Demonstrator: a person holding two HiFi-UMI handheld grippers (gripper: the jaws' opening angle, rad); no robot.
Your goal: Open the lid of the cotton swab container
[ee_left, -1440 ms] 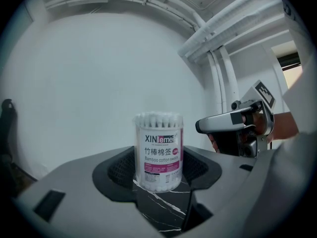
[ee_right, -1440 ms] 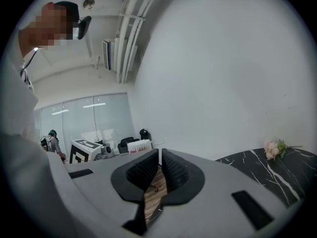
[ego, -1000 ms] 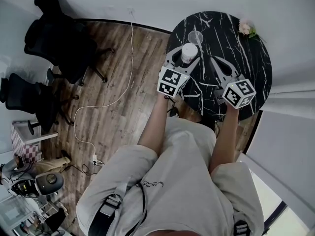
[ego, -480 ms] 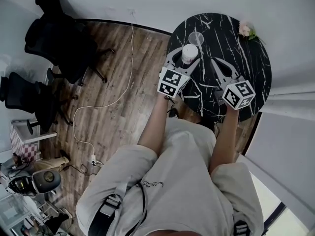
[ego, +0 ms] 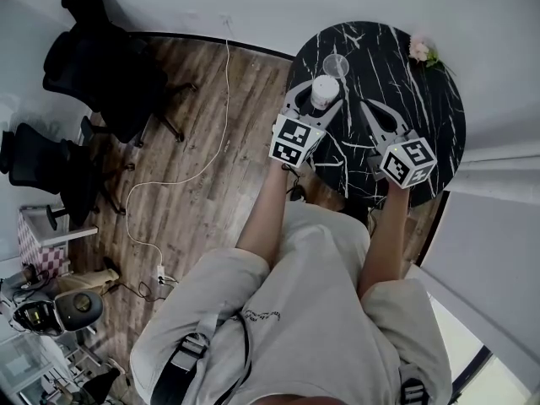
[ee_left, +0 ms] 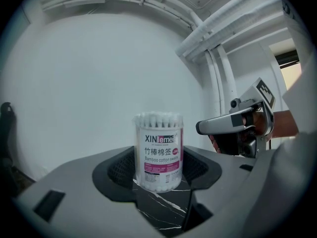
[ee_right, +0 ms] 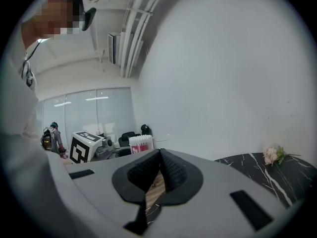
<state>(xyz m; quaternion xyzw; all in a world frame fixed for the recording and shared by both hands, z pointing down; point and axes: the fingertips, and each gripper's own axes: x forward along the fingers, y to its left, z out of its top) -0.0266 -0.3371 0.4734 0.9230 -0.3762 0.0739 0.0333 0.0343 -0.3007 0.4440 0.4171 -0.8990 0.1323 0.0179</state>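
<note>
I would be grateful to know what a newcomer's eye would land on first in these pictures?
Most striking is the clear cylindrical cotton swab container with a pink label, gripped by the left hand-held gripper. It stands on a round black marble table with white veins, near its left edge in the head view. The right hand-held gripper, shut and empty, is alongside.

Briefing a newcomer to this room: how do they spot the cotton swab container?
Find the round black marble table. Near its left edge, between the left gripper's jaws, stands the cotton swab container: the only white-topped, pink-labelled tub.
</note>
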